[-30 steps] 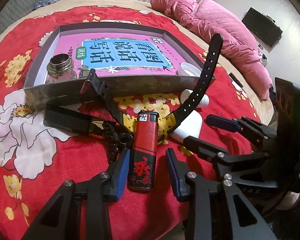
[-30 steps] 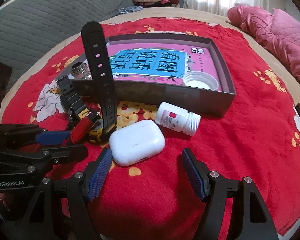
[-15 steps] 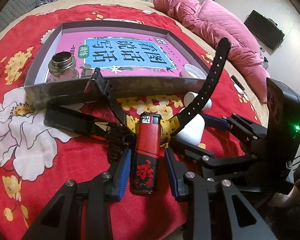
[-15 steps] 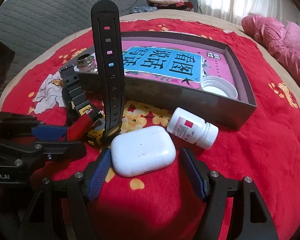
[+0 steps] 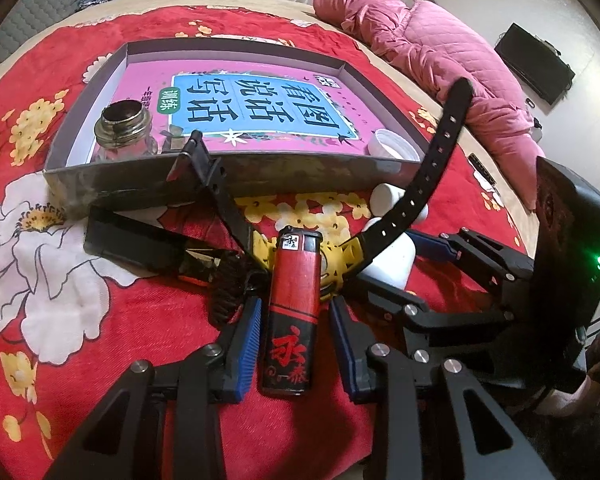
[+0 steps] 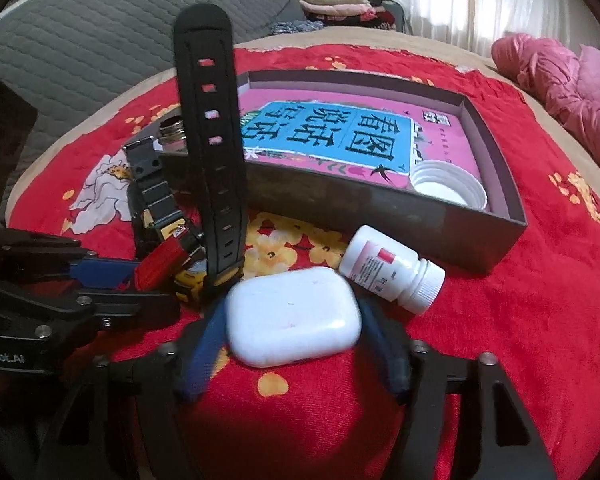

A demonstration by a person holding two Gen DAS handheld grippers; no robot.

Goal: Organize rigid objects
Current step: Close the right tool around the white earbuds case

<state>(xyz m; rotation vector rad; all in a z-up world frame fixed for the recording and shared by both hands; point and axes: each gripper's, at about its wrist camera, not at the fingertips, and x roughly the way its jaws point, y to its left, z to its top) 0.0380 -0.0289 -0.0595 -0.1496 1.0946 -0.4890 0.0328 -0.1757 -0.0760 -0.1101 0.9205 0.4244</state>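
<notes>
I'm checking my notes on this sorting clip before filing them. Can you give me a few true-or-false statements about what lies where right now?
1. The white lid lies inside the box. True.
2. The pill bottle stands upright in the box. False: it lies on its side on the red cloth, outside.
3. The lighter lies between the left claw's fingers. True.
4. The earbud case is black. False: white.

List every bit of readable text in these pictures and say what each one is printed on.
"看图说话写话": upside down on the book cover in the box.
"训练": green badge on the same cover.
"永泰": on the red lighter.
"Robot.AI": cut off, on the left hand-held gripper.
Pill bottle label: too small to read.
</notes>
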